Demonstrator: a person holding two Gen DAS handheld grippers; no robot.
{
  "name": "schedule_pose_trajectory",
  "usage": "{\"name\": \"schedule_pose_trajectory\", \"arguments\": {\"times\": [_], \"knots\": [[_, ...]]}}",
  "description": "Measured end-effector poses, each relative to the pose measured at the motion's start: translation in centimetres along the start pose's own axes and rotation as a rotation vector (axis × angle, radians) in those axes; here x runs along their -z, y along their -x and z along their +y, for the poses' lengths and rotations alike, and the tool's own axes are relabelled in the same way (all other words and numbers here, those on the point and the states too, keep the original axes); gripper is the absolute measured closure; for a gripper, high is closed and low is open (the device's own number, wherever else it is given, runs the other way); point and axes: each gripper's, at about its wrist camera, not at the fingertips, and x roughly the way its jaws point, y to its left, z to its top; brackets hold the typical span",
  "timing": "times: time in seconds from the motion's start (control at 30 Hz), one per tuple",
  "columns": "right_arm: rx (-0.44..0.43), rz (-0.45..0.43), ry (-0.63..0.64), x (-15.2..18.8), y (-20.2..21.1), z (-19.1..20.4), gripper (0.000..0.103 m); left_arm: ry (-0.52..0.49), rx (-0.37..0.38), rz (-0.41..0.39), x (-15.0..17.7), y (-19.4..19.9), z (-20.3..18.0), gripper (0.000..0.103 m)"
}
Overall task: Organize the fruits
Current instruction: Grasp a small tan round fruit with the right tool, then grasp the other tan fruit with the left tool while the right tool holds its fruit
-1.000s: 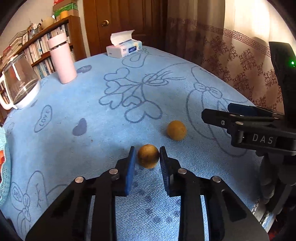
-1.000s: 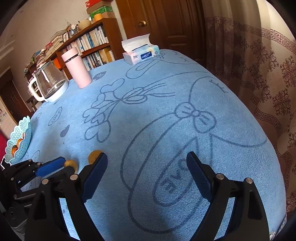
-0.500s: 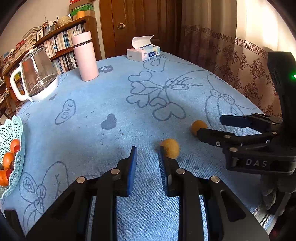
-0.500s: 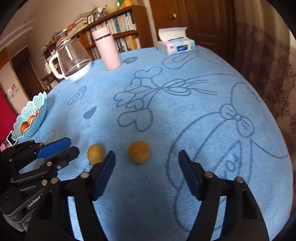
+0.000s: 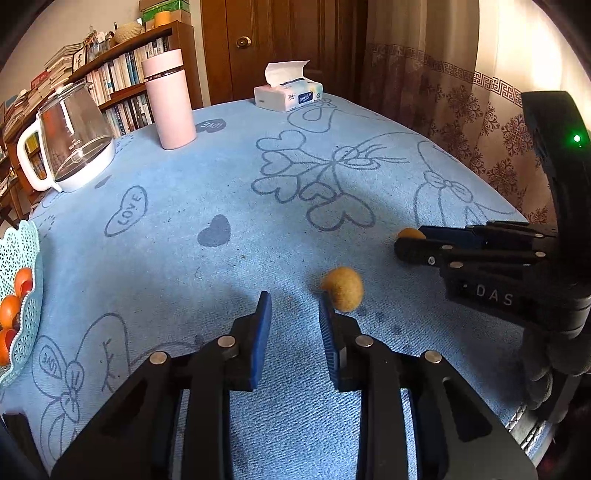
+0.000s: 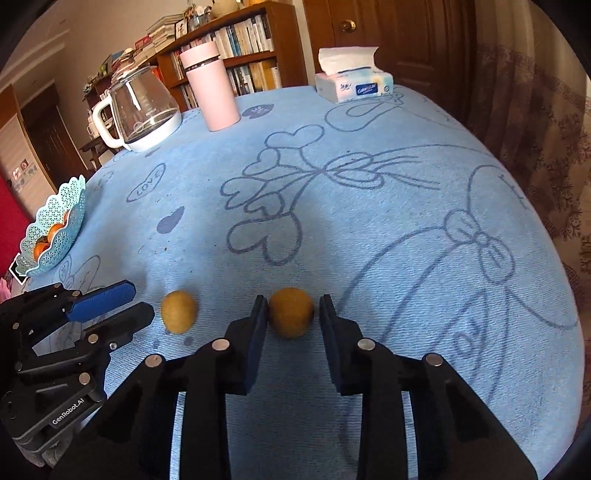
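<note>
Fruit [image 6: 290, 312] between right tongs [image 6: 290, 312]

A tabletop covered by a light blue cloth printed with darker blue hearts, bows and "LOVE" motifs [image 5: 221, 177] is seen in both views. Toward its far side a tall pale pink cylindrical flask with a dark band near the lid [image 5: 169, 99] is placed upright, and a clear glass jug with a white handle and base [image 5: 70, 140] is set just to its left. A white and blue tissue box with a sheet sticking up [image 5: 288, 94] is placed further right. Behind them a brown wooden bookshelf filled with books [image 6: 236, 33], a dark wooden door with a brass knob [image 5: 273, 40] and a patterned brownish curtain [image 5: 443, 107] are seen.
</note>
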Motion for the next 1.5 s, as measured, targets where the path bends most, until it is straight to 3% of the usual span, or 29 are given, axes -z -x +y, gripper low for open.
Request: {"name": "schedule_pose_trajectory", "arguments": {"times": [0.13, 0.5, 0.7, 0.97, 1.2, 1.27, 1.33, 1.5], "knots": [[0.032, -0.038, -0.012, -0.2, 1.1, -1.1, 0.074, -0.007, 0.012, 0.001, -0.2, -0.1, -0.6, 0.068], [-0.022, 0.021, 0.010, 0.2, -0.8, -0.7, 0.074, -0.035, 0.032, 0.004, -0.4, -0.4, -2.3, 0.067], [-0.028, 0.006, 0.003, 0.3, -0.3, -0.8, 0.077, -0.034, 0.031, 0.005, -0.5, -0.3, -2.3, 0.067], [0.085, -0.089, 0.011, -0.5, 1.9, -1.4, 0.077, -0.038, 0.066, 0.016, -0.6, -0.6, -2.8, 0.067], [0.070, -0.039, 0.004, -0.1, 0.3, -1.6, 0.077, -0.016, 0.096, 0.063, -1.2, -2.4, -2.8, 0.068], [0.061, -0.031, -0.004, 0.0, 0.1, -1.7, 0.077, -0.010, 0.097, 0.069, -1.3, -2.9, -2.8, 0.069], [0.050, -0.021, -0.014, 0.0, -0.1, -1.9, 0.077, -0.011, 0.097, 0.067, -1.4, -3.0, -2.8, 0.077], [0.035, -0.007, -0.020, 0.1, -0.4, -2.0, 0.077, 0.002, 0.100, 0.056, -1.3, -2.6, -2.6, 0.077]]}}
